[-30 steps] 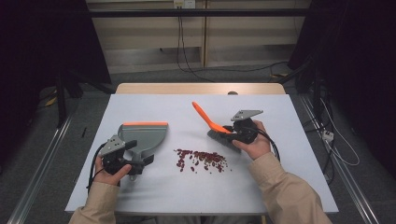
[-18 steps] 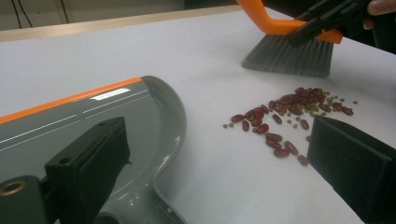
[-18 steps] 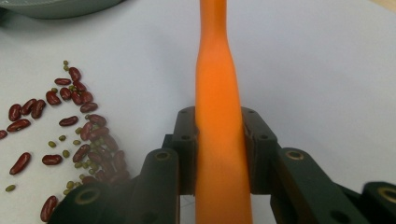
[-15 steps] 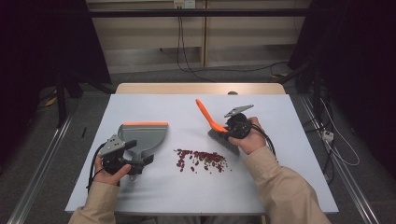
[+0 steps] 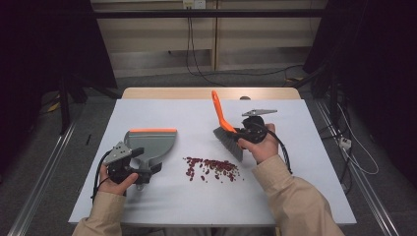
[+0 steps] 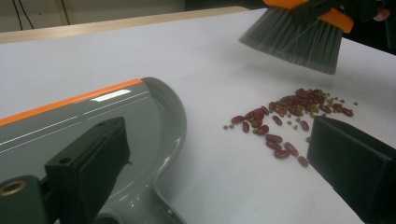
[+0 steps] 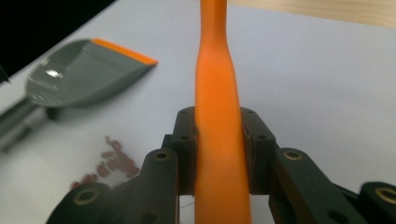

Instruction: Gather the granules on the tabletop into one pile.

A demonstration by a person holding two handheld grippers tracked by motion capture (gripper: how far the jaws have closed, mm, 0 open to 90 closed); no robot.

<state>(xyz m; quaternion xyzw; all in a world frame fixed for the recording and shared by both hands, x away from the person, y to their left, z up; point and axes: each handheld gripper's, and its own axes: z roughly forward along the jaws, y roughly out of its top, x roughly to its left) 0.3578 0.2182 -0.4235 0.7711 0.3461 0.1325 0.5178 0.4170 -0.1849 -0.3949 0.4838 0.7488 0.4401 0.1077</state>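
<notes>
A grey dustpan [image 5: 150,141] with an orange front lip lies flat at the table's left; it is also in the left gripper view [image 6: 93,121]. My left gripper [image 5: 147,169] sits at its handle end, with its jaws [image 6: 219,140] wide apart and open. A scatter of red beans [image 5: 211,167] lies mid-table, seen close as the beans [image 6: 285,116]. My right gripper [image 5: 241,132] is shut on the orange handle of a brush [image 5: 219,110], the handle [image 7: 218,116] squeezed between its pads. The grey bristles [image 6: 294,39] hang just above the table behind the beans.
The white table [image 5: 162,110] has bare room behind the dustpan and to the right of the brush. A wooden strip [image 5: 206,92] runs along its far edge. Cables trail over the floor beyond and at the right.
My right gripper has swung the brush so its orange handle points more steeply up and away, bristles staying near the beans. The left gripper and dustpan have not moved.
</notes>
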